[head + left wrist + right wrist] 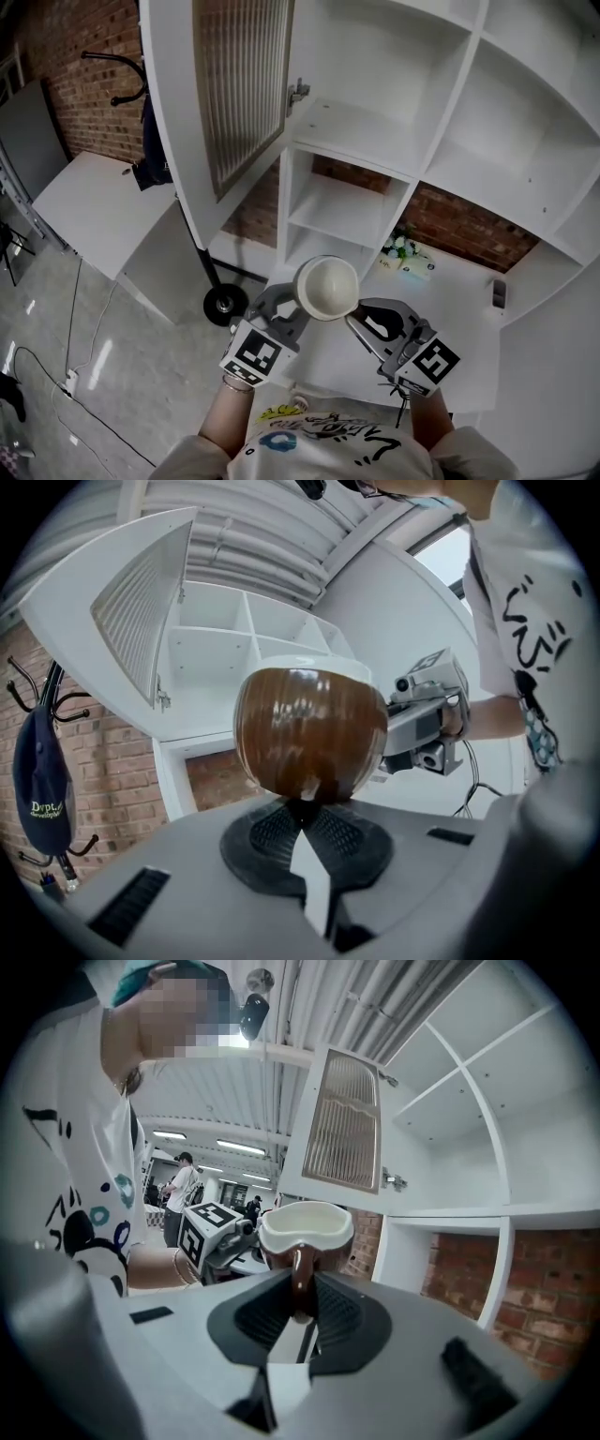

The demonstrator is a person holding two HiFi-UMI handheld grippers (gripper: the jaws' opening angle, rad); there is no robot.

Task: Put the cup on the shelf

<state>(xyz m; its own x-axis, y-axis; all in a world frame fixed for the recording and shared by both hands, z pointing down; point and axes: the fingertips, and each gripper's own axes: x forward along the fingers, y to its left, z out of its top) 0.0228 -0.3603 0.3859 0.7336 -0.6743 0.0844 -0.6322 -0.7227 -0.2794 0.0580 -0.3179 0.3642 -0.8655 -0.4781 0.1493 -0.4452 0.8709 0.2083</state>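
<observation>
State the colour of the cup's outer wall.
Glossy streaked brown; the cup shows it best in the left gripper view.

A black coat rack [120,98] stands against the red brick wall [80,112], and a navy cap [42,797] hangs from one of its hooks. Below the rack, a white tabletop [94,202] juts out over the grey floor [141,366], where thin cables [71,356] trail. A round black base [225,303] sits lower right of the rack. Well right of the rack lie a small bunch of white flowers [400,247] and, farther right, a small dark object [499,292].
</observation>
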